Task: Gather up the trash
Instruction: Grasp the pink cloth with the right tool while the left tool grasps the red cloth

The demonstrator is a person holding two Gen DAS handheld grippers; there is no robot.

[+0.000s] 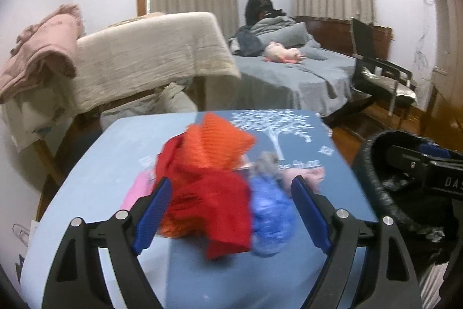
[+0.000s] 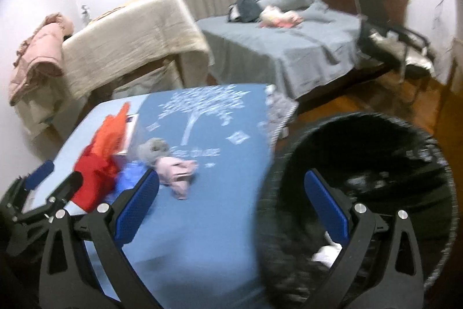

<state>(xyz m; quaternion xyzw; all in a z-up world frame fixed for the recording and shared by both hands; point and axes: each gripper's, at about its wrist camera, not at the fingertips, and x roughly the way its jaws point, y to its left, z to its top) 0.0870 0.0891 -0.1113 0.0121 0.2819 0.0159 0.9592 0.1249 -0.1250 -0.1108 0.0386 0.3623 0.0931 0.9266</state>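
Well, the trash sits in a heap on the blue table (image 1: 95, 164): a red-and-orange crumpled wad (image 1: 208, 187), a blue crumpled piece (image 1: 269, 216) touching it, and a pink scrap (image 2: 178, 171) just beside them. It all looks light, soft and squashy, so I'd say a pinch across the bulging middle of the red wad should hold. The left gripper (image 1: 231, 210) is spread wide, its pads flanking the red and blue pieces without closing on them. The right gripper (image 2: 231, 204) is wide too, holding nothing, hovering between table edge and the black bin (image 2: 376, 164). Only the right view shows the bin's inside, with something white (image 2: 327, 251) at the bottom; the left view shows the pile close up.
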